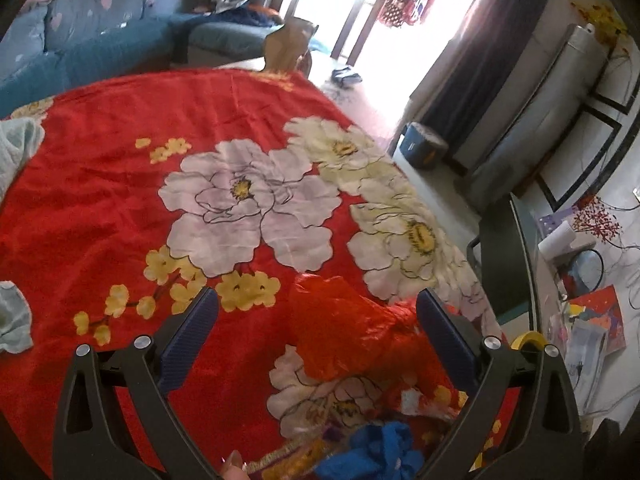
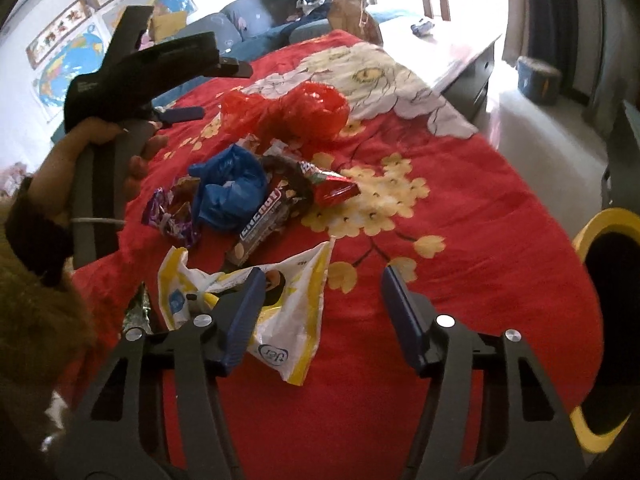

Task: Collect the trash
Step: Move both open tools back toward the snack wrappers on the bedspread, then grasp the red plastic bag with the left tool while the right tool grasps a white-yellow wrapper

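A heap of wrappers (image 2: 256, 200) is seen on the red flowered cloth (image 2: 460, 248) (a yellow-rimmed bin (image 2: 600, 220) stands beside). The right gripper (image 2: 320, 308) is held apart over a yellow-white packet (image 2: 292, 320), nothing pinched. The left gripper (image 1: 318, 320) is open above a red plastic bag (image 1: 340, 328).

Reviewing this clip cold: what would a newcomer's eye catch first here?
The bright red floral cloth fills both views. On it sits a heap of litter: a crumpled red plastic bag, a blue bag and a white-and-yellow packet by the open right gripper. A yellow-rimmed bin waits at the right.
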### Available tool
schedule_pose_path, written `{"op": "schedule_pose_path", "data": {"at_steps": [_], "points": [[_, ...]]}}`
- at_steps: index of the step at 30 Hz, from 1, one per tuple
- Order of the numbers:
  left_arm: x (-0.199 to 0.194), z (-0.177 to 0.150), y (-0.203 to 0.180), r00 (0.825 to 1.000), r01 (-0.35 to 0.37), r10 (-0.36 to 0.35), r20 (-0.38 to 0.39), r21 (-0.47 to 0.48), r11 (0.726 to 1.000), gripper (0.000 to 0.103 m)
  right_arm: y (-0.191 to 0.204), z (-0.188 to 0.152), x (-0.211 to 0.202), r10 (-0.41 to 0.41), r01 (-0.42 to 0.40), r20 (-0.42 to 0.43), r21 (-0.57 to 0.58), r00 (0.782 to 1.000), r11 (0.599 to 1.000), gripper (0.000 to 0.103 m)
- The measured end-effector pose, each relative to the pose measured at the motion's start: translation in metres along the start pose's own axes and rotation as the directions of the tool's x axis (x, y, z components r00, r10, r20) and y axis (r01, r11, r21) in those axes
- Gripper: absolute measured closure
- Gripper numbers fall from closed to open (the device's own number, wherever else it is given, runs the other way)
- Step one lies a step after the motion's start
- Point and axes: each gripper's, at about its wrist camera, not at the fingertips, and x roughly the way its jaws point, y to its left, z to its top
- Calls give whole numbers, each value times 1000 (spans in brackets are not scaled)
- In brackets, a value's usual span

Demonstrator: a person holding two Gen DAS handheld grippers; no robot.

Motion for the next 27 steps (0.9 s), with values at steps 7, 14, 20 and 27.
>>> {"op": "schedule_pose_path", "data": {"at_steps": [7, 14, 20, 27], "points": [[19, 0, 10, 998, 40, -43, -47, -76, 996, 17, -3, -2, 7, 71, -70, -26, 32, 997, 997, 70], [24, -8, 4, 995, 64, -70, -71, -79, 995, 65, 2, -7, 3, 119, -119, -32, 12, 992, 993, 89], [16, -16, -3, 996, 79, -81, -45, -48, 996, 90, 4, -8, -6, 111, -111, -17, -7, 994, 994, 94], [-15, -29, -12, 993, 112, -111, 36, -30, 993, 96, 7, -8, -18, 118, -118, -1, -40, 993, 992, 96]]}}
